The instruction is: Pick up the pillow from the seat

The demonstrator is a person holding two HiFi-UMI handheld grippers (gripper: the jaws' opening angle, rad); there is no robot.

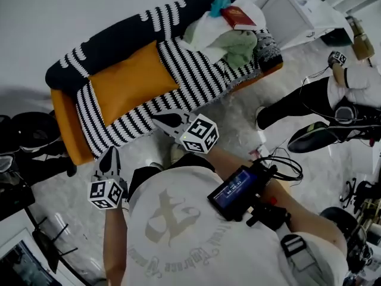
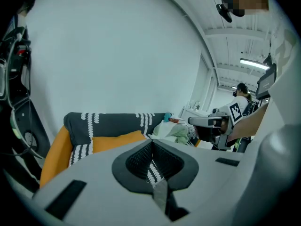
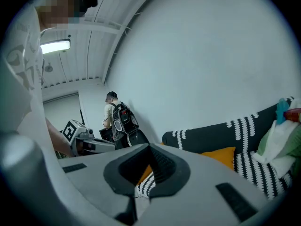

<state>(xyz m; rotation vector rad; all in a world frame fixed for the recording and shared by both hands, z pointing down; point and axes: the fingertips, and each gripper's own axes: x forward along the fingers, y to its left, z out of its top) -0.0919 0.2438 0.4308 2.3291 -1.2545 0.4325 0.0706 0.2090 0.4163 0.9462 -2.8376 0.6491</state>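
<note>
An orange pillow (image 1: 128, 79) lies on the left half of a sofa's seat (image 1: 196, 76), which has a black-and-white striped cover. Both grippers hover in front of the sofa, apart from the pillow. My left gripper (image 1: 111, 154) is shut and empty, and points at the seat's front left edge. Also shut and empty, my right gripper (image 1: 157, 120) has its tips just short of the seat's front edge. In the left gripper view the pillow (image 2: 117, 140) shows beyond the closed jaws (image 2: 153, 166). The right gripper view has the pillow (image 3: 221, 155) to the right of its jaws (image 3: 149, 173).
A pile of clothes (image 1: 229, 40) with a red book (image 1: 238, 18) fills the sofa's right end. A white cabinet (image 1: 303, 14) stands behind it. A person (image 1: 333, 103) with cables is at the right. Dark gear (image 1: 24, 142) sits left of the sofa.
</note>
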